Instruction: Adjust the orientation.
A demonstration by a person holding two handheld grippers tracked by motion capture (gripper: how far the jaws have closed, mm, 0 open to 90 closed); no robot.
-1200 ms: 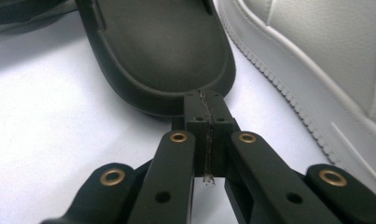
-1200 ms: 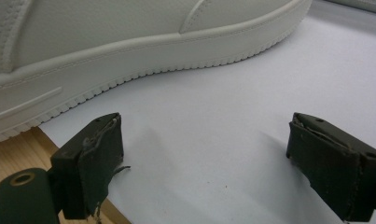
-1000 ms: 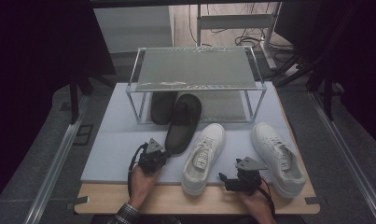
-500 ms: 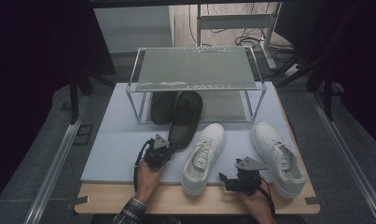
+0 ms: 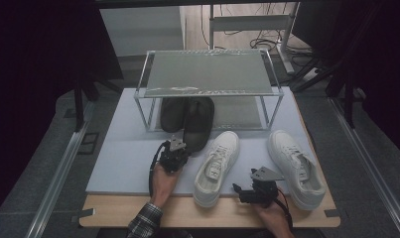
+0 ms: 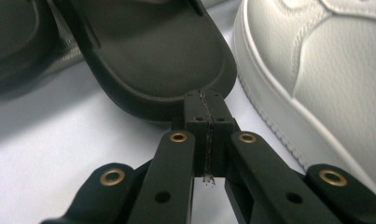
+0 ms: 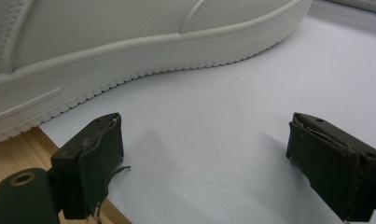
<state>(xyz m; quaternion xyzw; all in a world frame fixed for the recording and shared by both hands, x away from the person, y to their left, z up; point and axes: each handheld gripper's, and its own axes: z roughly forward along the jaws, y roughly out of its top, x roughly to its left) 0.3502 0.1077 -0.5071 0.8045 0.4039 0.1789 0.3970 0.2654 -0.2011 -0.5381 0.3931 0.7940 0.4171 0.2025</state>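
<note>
Two black slippers lie side by side, toes under a wire rack; the nearer one point(image 5: 198, 121) has its heel toward me. My left gripper point(image 5: 180, 144) is shut, its pads pressed flat together with nothing between them. In the left gripper view the gripper's tip point(image 6: 204, 100) meets the slipper's heel rim point(image 6: 148, 56), with a white sneaker point(image 6: 316, 70) to the right. My right gripper point(image 5: 239, 191) stands open near the table's front edge. Its jaws point(image 7: 204, 140) hang apart over the white mat, just short of the sole of a white sneaker point(image 7: 106, 32).
Two white sneakers point(image 5: 218, 166) point(image 5: 294, 161) lie on the white mat point(image 5: 123, 148), toes toward me. The wire rack point(image 5: 207, 72) stands at the back of the mat, with the second black slipper point(image 5: 171, 113) beneath it. A wooden table edge point(image 5: 187, 213) runs along the front.
My left gripper has moved forward and to the right, up to the heel of the nearer black slipper. The right gripper and the shoes have stayed put.
</note>
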